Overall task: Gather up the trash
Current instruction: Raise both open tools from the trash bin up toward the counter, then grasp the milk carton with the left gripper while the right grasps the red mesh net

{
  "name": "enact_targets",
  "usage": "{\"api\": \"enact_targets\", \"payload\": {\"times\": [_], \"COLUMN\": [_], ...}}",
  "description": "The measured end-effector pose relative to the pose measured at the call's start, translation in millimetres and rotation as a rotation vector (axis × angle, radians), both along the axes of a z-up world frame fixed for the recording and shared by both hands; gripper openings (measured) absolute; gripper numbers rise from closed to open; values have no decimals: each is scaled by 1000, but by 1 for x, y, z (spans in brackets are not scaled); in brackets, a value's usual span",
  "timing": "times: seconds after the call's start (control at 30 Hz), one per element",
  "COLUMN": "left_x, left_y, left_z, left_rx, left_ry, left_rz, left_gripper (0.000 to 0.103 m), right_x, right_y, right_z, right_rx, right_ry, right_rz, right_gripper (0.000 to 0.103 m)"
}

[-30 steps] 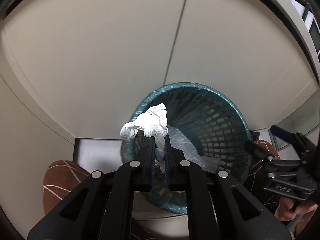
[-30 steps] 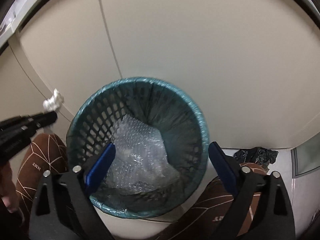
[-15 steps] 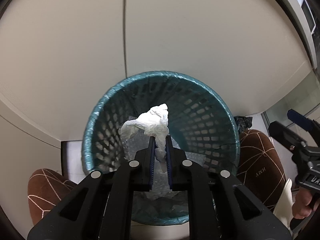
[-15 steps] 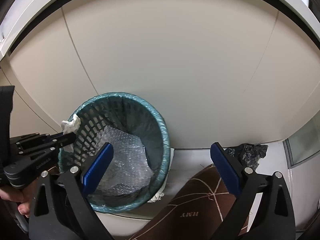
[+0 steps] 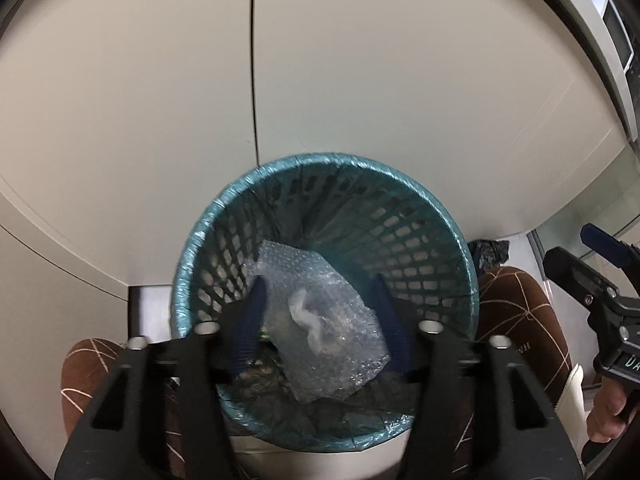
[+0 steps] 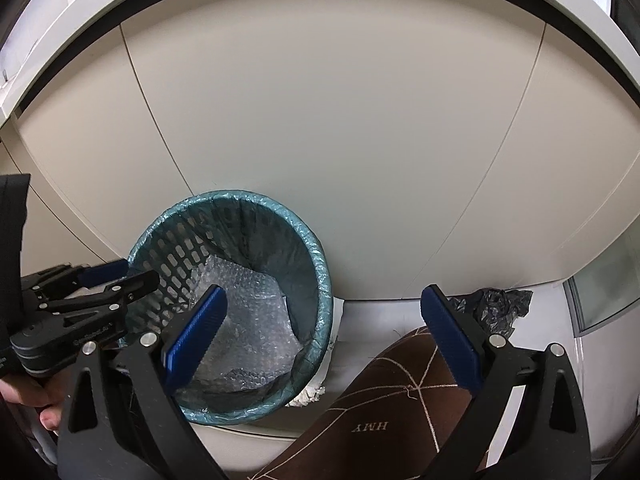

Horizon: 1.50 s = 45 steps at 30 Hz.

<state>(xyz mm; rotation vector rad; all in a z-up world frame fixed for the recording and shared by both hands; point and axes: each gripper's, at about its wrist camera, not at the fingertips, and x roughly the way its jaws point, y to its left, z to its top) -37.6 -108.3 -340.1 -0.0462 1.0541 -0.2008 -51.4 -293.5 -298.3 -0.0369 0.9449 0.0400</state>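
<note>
While left claw (image 5: 318,312) jaws opening, empty: crumpled white tissue (image 5: 306,316) over bubble wrap (image 5: 340,344) in bin (image 5: 400,216).

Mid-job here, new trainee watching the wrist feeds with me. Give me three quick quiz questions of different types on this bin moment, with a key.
1. True or false: the white tissue is still pinched in the left tool.
2. Multiple choice: what lies under the tissue inside the teal bin? A) a newspaper B) bubble wrap C) a glass bottle
3. Fill in: the crumpled black bag lies on the floor, ____ the bin, near the cabinet.

Key
1. False: the left tool's jaws are opening and the tissue is loose, over the bubble wrap.
2. B
3. Outside. The right tool is open, holding nothing.
</note>
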Motion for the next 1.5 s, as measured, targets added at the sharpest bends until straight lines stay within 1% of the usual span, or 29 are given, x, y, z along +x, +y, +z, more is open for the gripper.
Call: {"api": "enact_targets", "payload": {"times": [0.03, 0.1, 0.13, 0.17, 0.2, 0.27, 0.3, 0.37, 0.47, 0.6, 0.77, 0.87, 1.13, 1.33, 1.5], "left_x": [-1, -2, -2, -3, -5, -7, -9, -11, -14, -13, -8, -4, 12, 30, 56], "left_y": [1, 3, 5, 6, 8, 12, 16, 21, 29, 41, 55, 62, 81, 86, 93], "left_z": [2, 7, 9, 13, 17, 26, 32, 43, 60, 86, 124, 149, 215, 261, 295], "left_rx": [3, 7, 10, 13, 13, 15, 14, 10, 8, 8, 5, 9, 36, 67, 73], "left_ry": [-6, -11, -13, -19, -29, -50, -65, -82, -113, -166, -220, -255, -345, -420, -460], "left_rz": [5, 10, 14, 19, 23, 30, 37, 50, 70, 98, 131, 144, 198, 213, 223], "left_gripper": [65, 70, 77, 80, 81, 86, 86, 92, 97, 97, 97, 97, 97, 97, 97], "right_x": [0, 0, -1, -1, -2, -2, -3, -4, -4, -1, 7, 14, 36, 67, 102], "right_y": [0, 1, 1, 1, 2, 4, 5, 8, 12, 17, 19, 21, 33, 38, 40], "right_z": [1, 4, 7, 9, 12, 18, 21, 29, 41, 62, 94, 118, 183, 230, 262], "right_rx": [1, 7, 7, 7, 9, 10, 12, 13, 23, 25, 54, 63, 41, 39, 39], "right_ry": [-2, -7, -13, -19, -24, -38, -45, -62, -84, -120, -170, -213, -325, -384, -397], "right_rz": [0, 2, 3, 4, 6, 11, 14, 21, 31, 46, 60, 69, 89, 64, 58], "right_gripper": [93, 93, 93, 93, 93, 93, 93, 93, 93, 93, 93, 93, 93, 93, 93]}}
